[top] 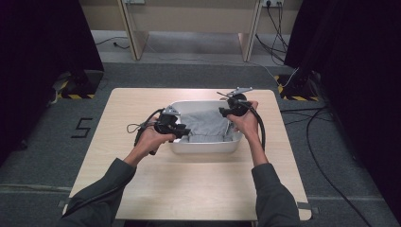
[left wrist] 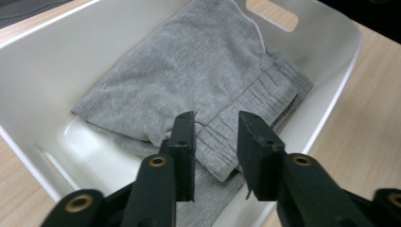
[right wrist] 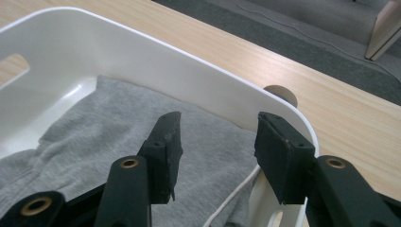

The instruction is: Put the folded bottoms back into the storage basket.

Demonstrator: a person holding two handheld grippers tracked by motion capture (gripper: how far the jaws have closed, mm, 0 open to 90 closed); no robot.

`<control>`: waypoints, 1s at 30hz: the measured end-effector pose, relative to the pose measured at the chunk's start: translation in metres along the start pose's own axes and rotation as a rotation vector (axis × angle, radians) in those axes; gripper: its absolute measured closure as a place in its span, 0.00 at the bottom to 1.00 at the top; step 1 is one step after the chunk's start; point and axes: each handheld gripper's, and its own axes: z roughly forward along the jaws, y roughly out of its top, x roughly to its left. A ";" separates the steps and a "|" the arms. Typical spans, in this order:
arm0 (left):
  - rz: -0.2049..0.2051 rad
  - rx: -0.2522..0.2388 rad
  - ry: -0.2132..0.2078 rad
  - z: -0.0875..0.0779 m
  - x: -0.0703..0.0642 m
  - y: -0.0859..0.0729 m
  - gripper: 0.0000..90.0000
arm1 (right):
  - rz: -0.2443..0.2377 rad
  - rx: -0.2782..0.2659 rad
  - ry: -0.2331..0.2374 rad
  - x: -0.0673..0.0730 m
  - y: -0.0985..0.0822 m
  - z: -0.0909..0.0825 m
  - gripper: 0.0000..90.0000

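Grey cloth in white tub, wooden table underneath.

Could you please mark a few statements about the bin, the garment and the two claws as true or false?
1. The grey garment lies folded inside the white bin. True.
2. The left claw grips the garment. False: its jaws stand apart above the cloth.
3. The bin stands on a wooden table. True.
4. The right claw holds the bin's rim. False: its jaws are open, pinching nothing.
5. The bin is black. False: it is white.
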 end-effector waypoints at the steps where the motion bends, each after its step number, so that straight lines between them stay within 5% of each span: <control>1: -0.002 -0.005 0.002 -0.001 0.000 0.000 0.70 | 0.000 -0.003 0.005 0.001 0.000 -0.001 0.56; 9: -0.022 -0.038 0.029 -0.009 0.001 0.001 0.48 | -0.017 -0.023 0.042 0.010 0.000 -0.009 0.51; 30: -0.079 -0.097 0.017 -0.029 0.005 -0.006 0.24 | -0.021 -0.074 0.089 0.018 -0.012 -0.033 0.43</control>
